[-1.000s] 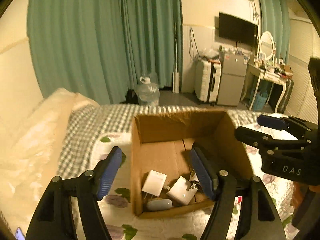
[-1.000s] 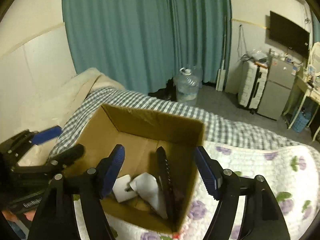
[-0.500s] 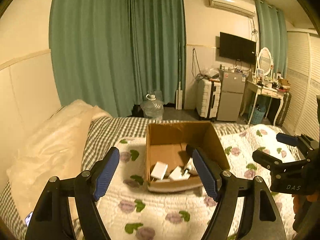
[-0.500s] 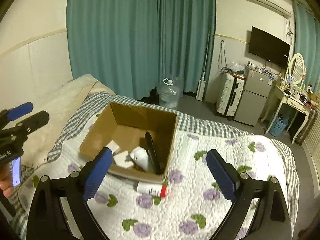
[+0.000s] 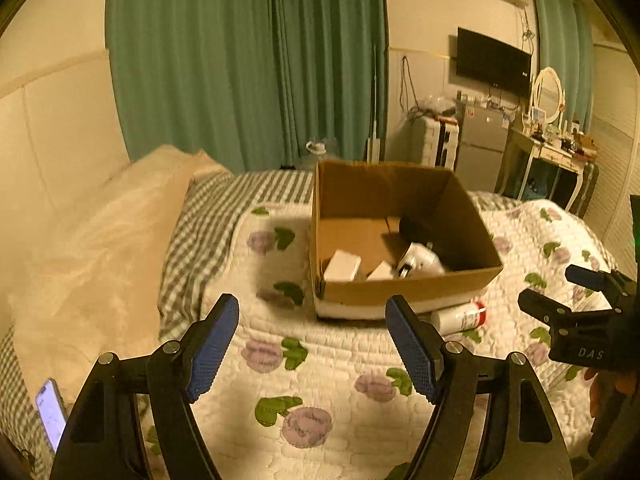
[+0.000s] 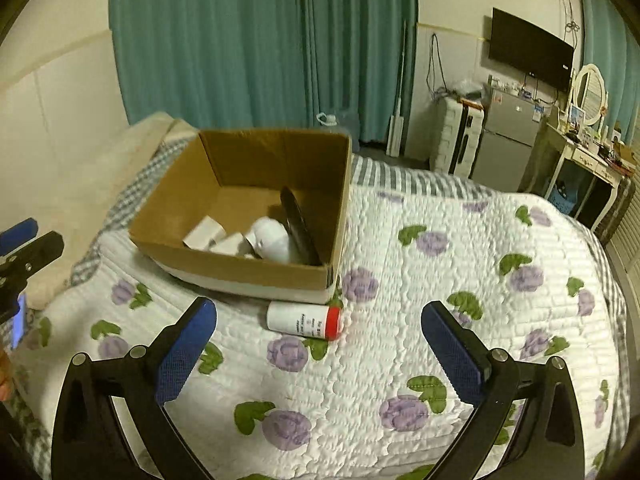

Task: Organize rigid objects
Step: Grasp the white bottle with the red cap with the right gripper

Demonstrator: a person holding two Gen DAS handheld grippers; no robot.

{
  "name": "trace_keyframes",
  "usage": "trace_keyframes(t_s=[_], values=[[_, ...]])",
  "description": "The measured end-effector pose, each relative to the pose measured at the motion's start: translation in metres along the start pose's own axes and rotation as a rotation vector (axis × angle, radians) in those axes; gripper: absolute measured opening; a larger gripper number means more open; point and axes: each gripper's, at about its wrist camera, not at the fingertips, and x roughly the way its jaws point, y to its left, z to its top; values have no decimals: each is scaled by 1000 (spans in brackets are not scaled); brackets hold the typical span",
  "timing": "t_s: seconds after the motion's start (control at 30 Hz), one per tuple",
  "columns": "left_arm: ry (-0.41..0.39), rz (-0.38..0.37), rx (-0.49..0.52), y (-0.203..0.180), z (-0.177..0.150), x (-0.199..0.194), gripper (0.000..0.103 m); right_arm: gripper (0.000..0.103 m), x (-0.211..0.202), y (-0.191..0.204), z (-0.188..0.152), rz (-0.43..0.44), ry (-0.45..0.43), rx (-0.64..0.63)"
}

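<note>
An open cardboard box (image 6: 224, 266) (image 5: 404, 286) stands on the flowered quilt. Inside lie white chargers (image 6: 210, 236) (image 5: 342, 266), a white rounded device (image 6: 272, 238) (image 5: 418, 260) and a long black object (image 6: 298, 226) leaning on the right wall. A white bottle with a red cap (image 6: 304, 320) (image 5: 458, 318) lies on the quilt, just in front of the box. My left gripper (image 5: 312, 350) is open and empty, in front of the box. My right gripper (image 6: 318, 352) is open and empty above the quilt, a little short of the bottle.
A cream pillow (image 5: 100, 248) and checked sheet (image 5: 196, 232) lie left of the box. A lit phone (image 5: 50, 414) rests at the bed's near left. Beyond the bed are a water jug (image 6: 332, 120), suitcase (image 6: 456, 140), small fridge (image 6: 504, 136) and dressing table (image 6: 584, 160).
Both grippers have pulled back from over the box, so the box looks smaller and farther. The bottle on the quilt has come into view. Both stay open and empty.
</note>
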Motion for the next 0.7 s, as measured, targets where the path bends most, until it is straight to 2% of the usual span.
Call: trace_keyframes(t_s=[0.3,0.47,0.7], values=[[58,14,11,-5,-29,45,78,103,47,4,-20,-6,69,16],[118,33,19,-4,-43,73,78,103,71,9,-29,-16,113,4],[167,12,13,-6,-50,97,78,103,101,15,-32,-4,179,16]])
